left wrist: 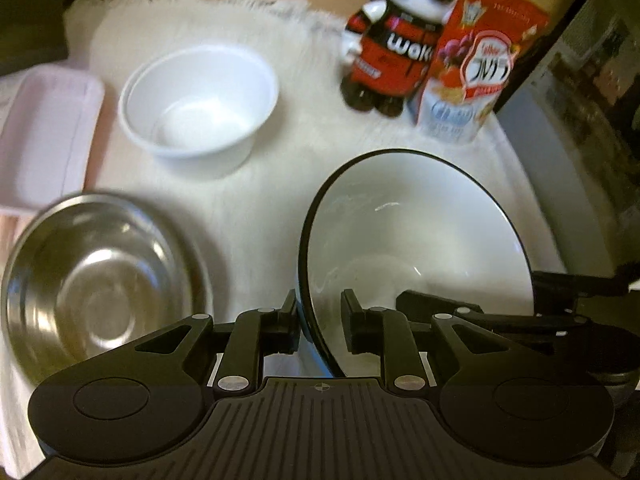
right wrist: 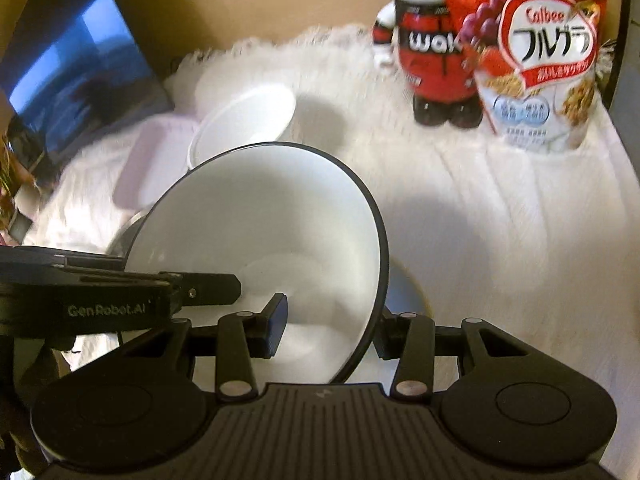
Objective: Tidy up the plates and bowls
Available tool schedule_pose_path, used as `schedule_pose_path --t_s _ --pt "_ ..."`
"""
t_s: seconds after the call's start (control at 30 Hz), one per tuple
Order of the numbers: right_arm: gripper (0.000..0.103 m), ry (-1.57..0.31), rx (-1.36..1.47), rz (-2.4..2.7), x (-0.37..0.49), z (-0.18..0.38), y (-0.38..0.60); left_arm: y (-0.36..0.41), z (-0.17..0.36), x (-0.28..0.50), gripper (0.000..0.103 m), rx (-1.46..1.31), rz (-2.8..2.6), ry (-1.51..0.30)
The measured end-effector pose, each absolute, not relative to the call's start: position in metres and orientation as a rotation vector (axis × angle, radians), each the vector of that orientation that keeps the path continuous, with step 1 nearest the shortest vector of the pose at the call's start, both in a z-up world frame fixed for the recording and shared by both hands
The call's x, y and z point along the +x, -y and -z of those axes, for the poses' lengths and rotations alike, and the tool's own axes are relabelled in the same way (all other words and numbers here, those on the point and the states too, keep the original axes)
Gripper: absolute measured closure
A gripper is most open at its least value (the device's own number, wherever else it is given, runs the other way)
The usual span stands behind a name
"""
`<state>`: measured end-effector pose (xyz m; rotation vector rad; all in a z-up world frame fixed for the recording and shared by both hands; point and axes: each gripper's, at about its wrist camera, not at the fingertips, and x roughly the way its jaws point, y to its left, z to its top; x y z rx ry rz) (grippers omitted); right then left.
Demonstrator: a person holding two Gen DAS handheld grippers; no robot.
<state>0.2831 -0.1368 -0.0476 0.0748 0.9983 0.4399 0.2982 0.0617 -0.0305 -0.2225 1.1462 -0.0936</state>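
A large white bowl with a black rim point(left wrist: 420, 240) hangs tilted above the white fluffy cloth point(left wrist: 260, 208), gripped from both sides. My left gripper point(left wrist: 320, 320) is shut on its near rim, one finger outside and one inside. The right gripper point(right wrist: 330, 324) is shut on the same bowl point(right wrist: 260, 220) at the opposite rim, its blue-padded finger point(right wrist: 276, 320) inside. Each gripper shows in the other's view: the right one point(left wrist: 560, 292), the left one point(right wrist: 120, 292). A steel bowl point(left wrist: 100, 280) and a white plastic bowl point(left wrist: 200, 100) point(right wrist: 248, 120) stand empty on the cloth.
A pink tray point(left wrist: 44, 136) point(right wrist: 152, 156) lies at the cloth's left edge. A red-and-black toy figure point(left wrist: 396, 48) point(right wrist: 432, 52) and a cereal bag point(left wrist: 476, 64) point(right wrist: 544, 60) stand at the back right. A dark framed picture point(right wrist: 80, 80) leans at the left.
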Motion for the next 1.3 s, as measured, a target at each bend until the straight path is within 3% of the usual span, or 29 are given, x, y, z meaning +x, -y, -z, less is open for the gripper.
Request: schedule_pose_path --t_s 0.43,1.3 --pt "0.059 -1.057 0.041 -0.359 0.268 0.083 0.12 -0.059 0.043 0.279 0.084 -0.195 0.078 -1.149" --pt "0.059 -1.016 0.105 -0.363 0.277 0.074 0.137 -0.071 0.042 0.284 0.087 -0.293 0.087 -1.164"
